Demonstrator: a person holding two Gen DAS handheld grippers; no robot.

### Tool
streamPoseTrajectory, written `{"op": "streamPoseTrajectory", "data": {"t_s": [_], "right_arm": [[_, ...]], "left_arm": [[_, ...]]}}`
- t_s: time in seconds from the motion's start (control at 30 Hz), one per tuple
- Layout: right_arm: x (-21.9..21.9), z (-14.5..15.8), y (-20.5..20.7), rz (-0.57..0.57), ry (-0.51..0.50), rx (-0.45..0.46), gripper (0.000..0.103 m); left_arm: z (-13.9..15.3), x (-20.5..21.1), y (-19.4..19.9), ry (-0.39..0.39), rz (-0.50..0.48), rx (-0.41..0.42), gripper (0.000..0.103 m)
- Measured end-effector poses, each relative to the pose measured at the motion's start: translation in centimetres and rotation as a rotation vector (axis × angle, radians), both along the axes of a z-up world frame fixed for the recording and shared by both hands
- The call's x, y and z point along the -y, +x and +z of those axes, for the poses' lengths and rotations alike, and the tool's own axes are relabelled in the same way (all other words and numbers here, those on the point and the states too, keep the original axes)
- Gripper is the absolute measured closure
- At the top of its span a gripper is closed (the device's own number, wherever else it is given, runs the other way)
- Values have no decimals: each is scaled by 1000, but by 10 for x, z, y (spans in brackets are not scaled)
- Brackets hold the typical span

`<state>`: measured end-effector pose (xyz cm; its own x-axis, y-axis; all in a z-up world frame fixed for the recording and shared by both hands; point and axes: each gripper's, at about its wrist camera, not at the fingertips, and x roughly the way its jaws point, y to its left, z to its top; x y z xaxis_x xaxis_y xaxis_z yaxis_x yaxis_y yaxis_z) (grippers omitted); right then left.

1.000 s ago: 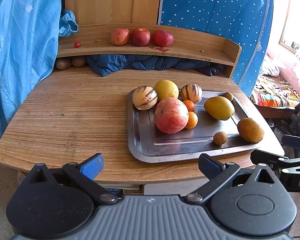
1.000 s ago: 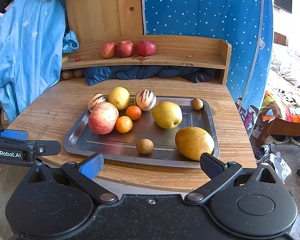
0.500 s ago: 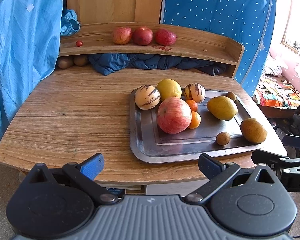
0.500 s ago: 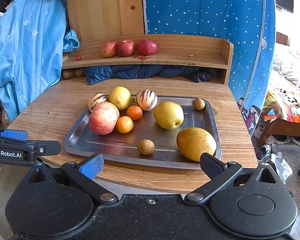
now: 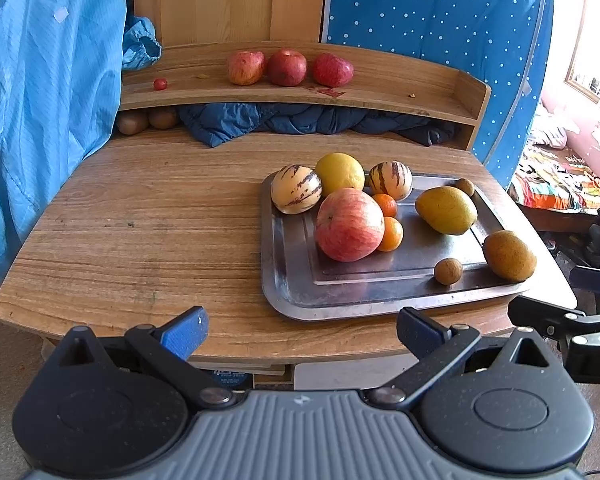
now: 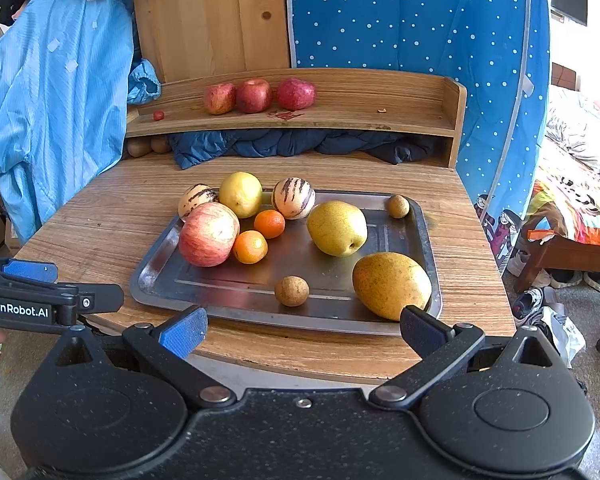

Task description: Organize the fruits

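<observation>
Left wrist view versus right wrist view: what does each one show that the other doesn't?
Only the left wrist view shows the right gripper from outside, at its right edge.

Only the right wrist view shows the left gripper from outside, at its left edge, labelled GenRobot.AI, plus shoes on the floor.

Both show the metal tray of mixed fruit, the big apple on it, three red apples on the shelf, and jaws open and empty.

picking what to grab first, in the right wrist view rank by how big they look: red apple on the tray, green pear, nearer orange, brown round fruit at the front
1. red apple and green pear: too alike to rank
2. nearer orange
3. brown round fruit, though it sits closest to the camera
</observation>
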<state>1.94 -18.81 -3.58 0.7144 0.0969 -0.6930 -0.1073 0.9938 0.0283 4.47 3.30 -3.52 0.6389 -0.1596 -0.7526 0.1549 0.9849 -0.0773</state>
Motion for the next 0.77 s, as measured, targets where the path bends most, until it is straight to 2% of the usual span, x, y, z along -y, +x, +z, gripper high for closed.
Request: {"op": "streamPoseTrajectory", "data": {"t_s": [0.17,0.5,0.77], "right_arm": [[0,0,-1,0,0,0,1],[0,1,-7,7,-6,5,1],[2,2,-12,10,-10,1,1]], "left_arm": [[2,1,-1,20,13,-4,1],[5,3,-6,-25,-15,-12,1],[7,4,-11,-25,-6,-3,1]]}}
